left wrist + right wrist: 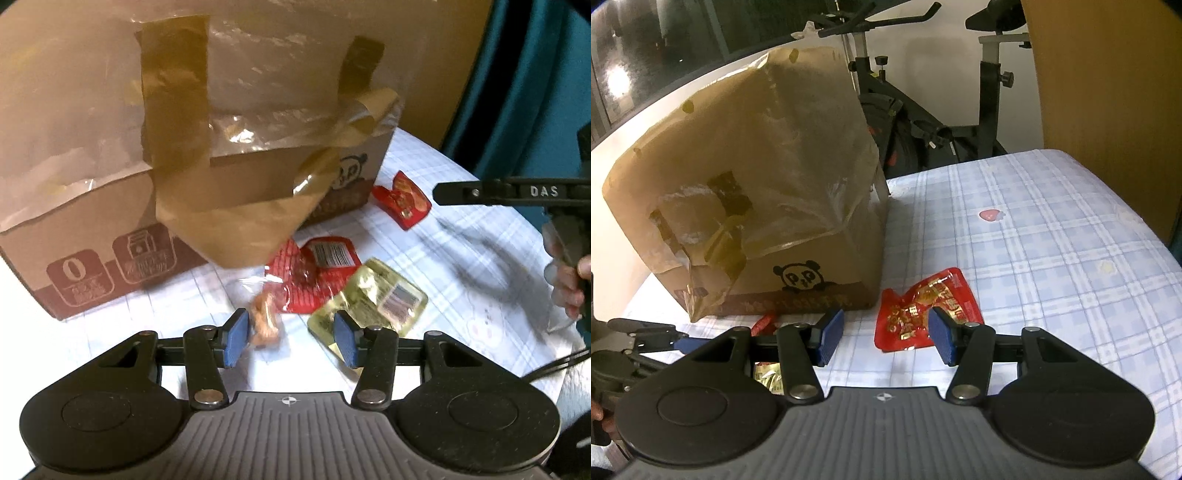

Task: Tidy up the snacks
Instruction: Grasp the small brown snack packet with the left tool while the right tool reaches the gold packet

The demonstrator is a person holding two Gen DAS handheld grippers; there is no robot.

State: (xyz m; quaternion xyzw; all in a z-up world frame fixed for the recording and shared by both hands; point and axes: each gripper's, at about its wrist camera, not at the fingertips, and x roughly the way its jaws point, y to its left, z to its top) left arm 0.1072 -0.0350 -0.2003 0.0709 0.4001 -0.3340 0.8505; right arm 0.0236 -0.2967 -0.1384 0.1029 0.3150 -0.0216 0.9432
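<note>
Left wrist view: your left gripper [291, 338] hangs part open, holding nothing; the small orange snack [264, 321] touches its left pad, near the cardboard box [110, 236]. Your right gripper [884, 339], also empty, frames the red packet [916, 314].

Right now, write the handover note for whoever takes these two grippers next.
Left gripper: open, nothing held, low over the checked tablecloth; a small orange snack in clear wrap lies by its left pad, a yellow-green packet by its right.
Right gripper: open, empty, a red snack packet lying on the cloth beyond its pads.
Another red packet with a barcode lies near the taped cardboard box.
Done: no snack is seen sorted; all four lie loose on the cloth.
Left: pick up each packet and put it away; the box's inside is not visible.
</note>
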